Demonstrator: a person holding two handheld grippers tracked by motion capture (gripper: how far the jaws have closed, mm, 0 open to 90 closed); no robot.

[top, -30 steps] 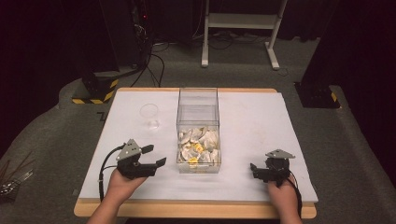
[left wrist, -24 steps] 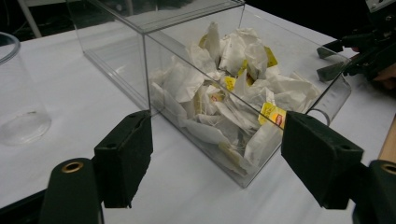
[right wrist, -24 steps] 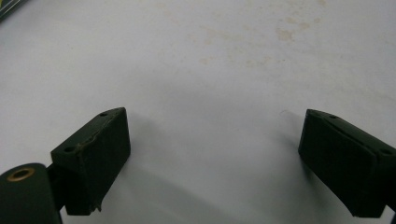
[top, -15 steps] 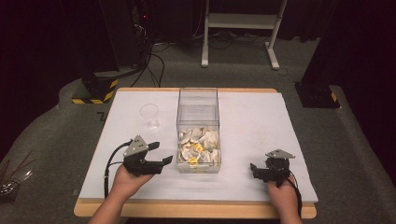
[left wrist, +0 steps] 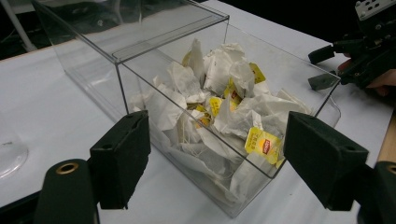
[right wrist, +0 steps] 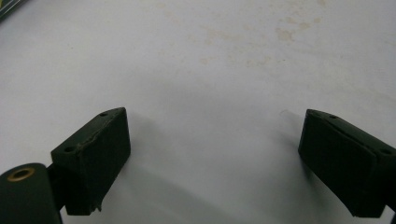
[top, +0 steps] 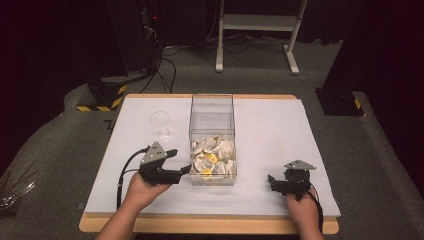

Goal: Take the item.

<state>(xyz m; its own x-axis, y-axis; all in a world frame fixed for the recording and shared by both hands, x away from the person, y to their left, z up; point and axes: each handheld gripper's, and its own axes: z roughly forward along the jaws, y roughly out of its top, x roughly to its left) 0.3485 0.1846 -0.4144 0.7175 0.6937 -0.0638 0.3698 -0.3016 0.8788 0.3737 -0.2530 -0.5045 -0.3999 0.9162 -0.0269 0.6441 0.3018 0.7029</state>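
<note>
Two grippers spread, nothing held. Left gripper (top: 184, 171) nearer, beside clear box (top: 212, 107); tea bags (left wrist: 219, 112) lie ahead, near table's front edge. Right gripper (top: 271, 182) well apart.

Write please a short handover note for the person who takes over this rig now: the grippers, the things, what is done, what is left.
Left gripper: open, empty, at the near left corner of the clear plastic box.
Right gripper: open, empty, low over the white table.
White paper tea bags with yellow tags: all piled in the box.
Clear glass cup: empty, left of the box.
Done: nothing picked.
Left: probably grip a tea bag.
</note>
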